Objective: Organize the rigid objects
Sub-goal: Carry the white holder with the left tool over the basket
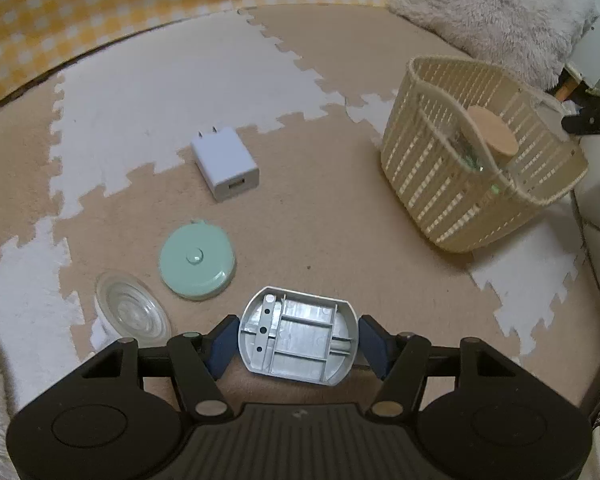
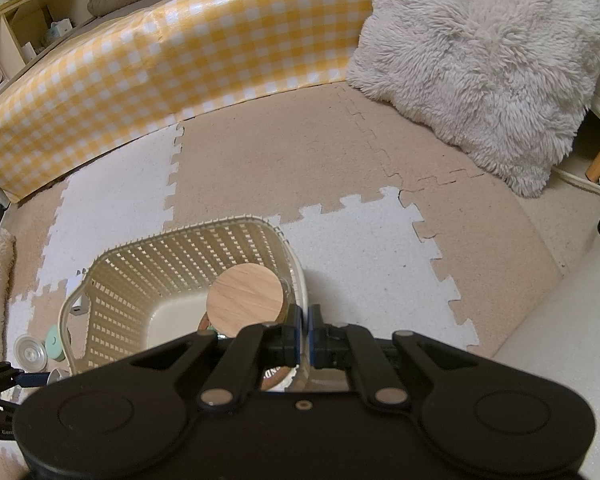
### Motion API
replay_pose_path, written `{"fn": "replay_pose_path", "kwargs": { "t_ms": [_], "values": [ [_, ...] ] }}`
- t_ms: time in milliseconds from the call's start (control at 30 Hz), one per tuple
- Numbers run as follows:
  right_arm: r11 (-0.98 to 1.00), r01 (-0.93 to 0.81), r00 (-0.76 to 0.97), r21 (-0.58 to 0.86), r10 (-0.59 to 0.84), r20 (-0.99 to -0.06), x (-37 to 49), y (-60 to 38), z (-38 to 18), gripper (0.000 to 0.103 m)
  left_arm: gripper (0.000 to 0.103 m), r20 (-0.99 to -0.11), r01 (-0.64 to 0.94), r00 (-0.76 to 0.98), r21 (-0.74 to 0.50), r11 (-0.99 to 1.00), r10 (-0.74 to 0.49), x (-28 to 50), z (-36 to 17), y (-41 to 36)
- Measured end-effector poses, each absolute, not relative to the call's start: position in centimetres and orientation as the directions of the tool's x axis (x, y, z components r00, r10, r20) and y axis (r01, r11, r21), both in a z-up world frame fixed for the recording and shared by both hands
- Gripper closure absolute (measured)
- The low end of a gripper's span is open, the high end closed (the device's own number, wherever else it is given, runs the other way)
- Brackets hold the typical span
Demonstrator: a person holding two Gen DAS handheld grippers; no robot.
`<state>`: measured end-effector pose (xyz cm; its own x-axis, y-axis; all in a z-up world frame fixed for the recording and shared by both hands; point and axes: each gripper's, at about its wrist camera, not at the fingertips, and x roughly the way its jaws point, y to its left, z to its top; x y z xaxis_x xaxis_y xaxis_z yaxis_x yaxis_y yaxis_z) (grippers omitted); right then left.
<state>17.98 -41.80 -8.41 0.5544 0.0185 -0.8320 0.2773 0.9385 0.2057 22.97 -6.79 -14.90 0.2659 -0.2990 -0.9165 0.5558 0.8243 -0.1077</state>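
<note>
While my left gripper [image 1: 298, 340] clamps the grey ribbed plastic shell [image 1: 298, 340] just above the foam mat [image 1: 300, 220], my right gripper [image 2: 304, 332] pinches the cream slatted basket's [image 2: 148, 276] rim; a wood-lidded jar [image 2: 244, 300] sits inside the basket.

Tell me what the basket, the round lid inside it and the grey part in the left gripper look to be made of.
Basket: likely moulded plastic, cream and matte, judging by its even slots and smooth rim.
Round lid: looks like wood, or a wood-grain print, with pale tan streaks and a dull finish.
Grey part, between the left gripper's fingers: probably hard plastic, shown by thin moulded ribs and a slight sheen.
</note>
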Motion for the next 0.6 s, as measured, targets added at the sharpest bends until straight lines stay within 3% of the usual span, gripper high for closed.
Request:
{"fn": "replay_pose_path", "kwargs": {
  "t_ms": [400, 600],
  "values": [
    [0.938, 0.278, 0.554, 0.206, 0.019, -0.833, 18.0, -41.9, -8.4, 0.099, 0.038, -0.786, 0.589, 0.366, -0.219, 0.778, -0.498, 21.9, -7.6, -7.6],
    [0.942, 0.274, 0.550, 0.195, 0.013, -0.835, 18.1, -41.8, -8.4, 0.099, 0.038, -0.721, 0.665, 0.407, -0.186, 0.723, -0.560, 21.0, -4.2, -10.7]
  ]
}}
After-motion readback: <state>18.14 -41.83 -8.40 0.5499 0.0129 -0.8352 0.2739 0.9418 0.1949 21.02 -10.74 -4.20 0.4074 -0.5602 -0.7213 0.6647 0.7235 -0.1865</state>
